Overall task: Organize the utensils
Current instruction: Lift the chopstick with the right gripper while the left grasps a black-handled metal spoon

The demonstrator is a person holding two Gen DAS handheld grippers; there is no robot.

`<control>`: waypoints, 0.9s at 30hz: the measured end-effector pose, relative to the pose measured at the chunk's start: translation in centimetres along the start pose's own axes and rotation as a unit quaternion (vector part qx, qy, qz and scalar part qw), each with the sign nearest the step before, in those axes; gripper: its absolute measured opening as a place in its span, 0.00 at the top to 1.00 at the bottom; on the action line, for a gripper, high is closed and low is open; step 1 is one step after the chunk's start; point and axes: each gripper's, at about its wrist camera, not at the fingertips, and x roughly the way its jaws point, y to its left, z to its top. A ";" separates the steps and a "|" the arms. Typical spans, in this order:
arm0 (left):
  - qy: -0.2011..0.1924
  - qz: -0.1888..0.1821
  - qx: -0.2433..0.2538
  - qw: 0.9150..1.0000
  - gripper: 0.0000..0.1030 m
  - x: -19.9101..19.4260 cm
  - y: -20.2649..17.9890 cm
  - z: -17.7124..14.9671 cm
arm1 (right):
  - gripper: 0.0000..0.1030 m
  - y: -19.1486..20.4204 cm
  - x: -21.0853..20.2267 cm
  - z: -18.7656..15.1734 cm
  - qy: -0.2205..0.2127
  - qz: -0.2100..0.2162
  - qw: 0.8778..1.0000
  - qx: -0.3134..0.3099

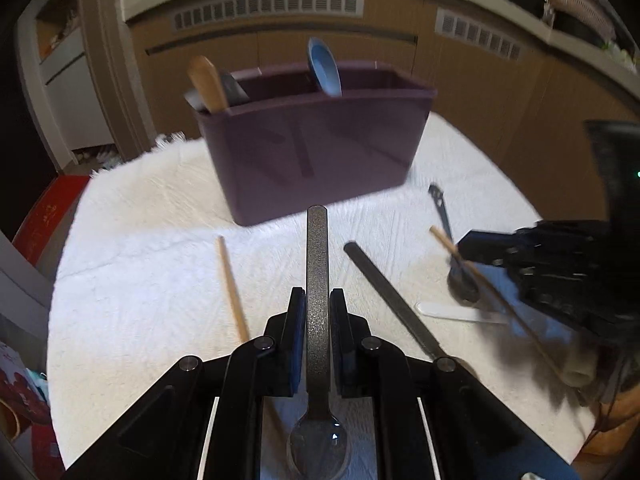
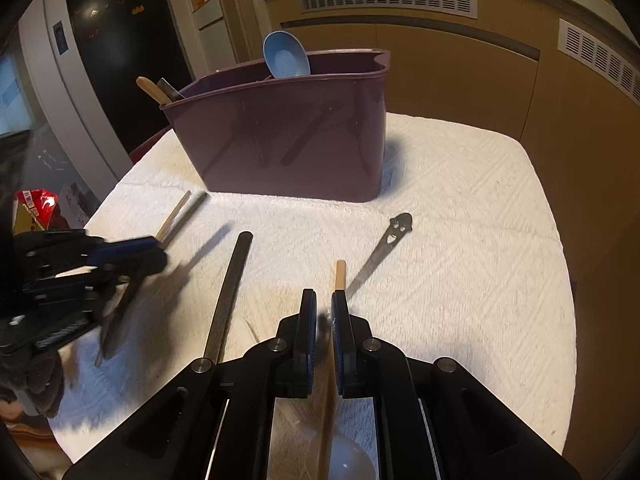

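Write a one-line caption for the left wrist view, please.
Left gripper shut on a dark speckled spoon, facing the purple utensil caddy.

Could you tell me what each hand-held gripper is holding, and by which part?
Left hand-held gripper: dark speckled spoon, gripped mid-handle. Right hand-held gripper: wooden chopstick, gripped near its far end.

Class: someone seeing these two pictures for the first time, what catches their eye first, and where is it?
The purple caddy at the back of the white towel, a blue spoon standing in it. Next, the left gripper, jaws shut on a dark speckled spoon, and the right gripper holding a wooden chopstick.
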 end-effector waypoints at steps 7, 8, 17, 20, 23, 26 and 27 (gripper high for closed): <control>-0.082 -0.007 -0.019 0.996 0.90 -5.1 1.4 0.8 | 0.82 0.2 2.9 1.7 0.058 -0.047 0.997 -0.013; -0.092 -0.005 -0.018 0.996 0.90 -5.7 1.5 0.9 | 0.82 0.2 3.1 1.6 0.063 -0.049 0.997 -0.013; -0.135 -0.034 -0.054 0.989 0.90 -8.3 3.3 0.3 | 0.94 0.1 0.4 1.0 0.054 -0.020 0.998 0.001; -0.140 -0.056 -0.078 0.985 0.90 -8.7 4.4 -0.2 | 0.94 0.5 -2.4 1.2 0.029 -0.019 0.999 0.005; -0.153 -0.066 -0.096 0.981 0.90 -9.3 5.1 -0.4 | 0.94 1.0 -5.4 1.4 -0.005 -0.016 1.000 0.007; -0.175 -0.069 -0.098 0.977 0.90 -10.2 5.2 -0.2 | 0.94 1.4 -7.8 2.3 -0.041 -0.014 0.999 0.008; -0.184 -0.068 -0.096 0.976 0.90 -10.6 5.0 0.1 | 0.94 1.7 -8.7 2.7 -0.056 -0.015 0.998 0.006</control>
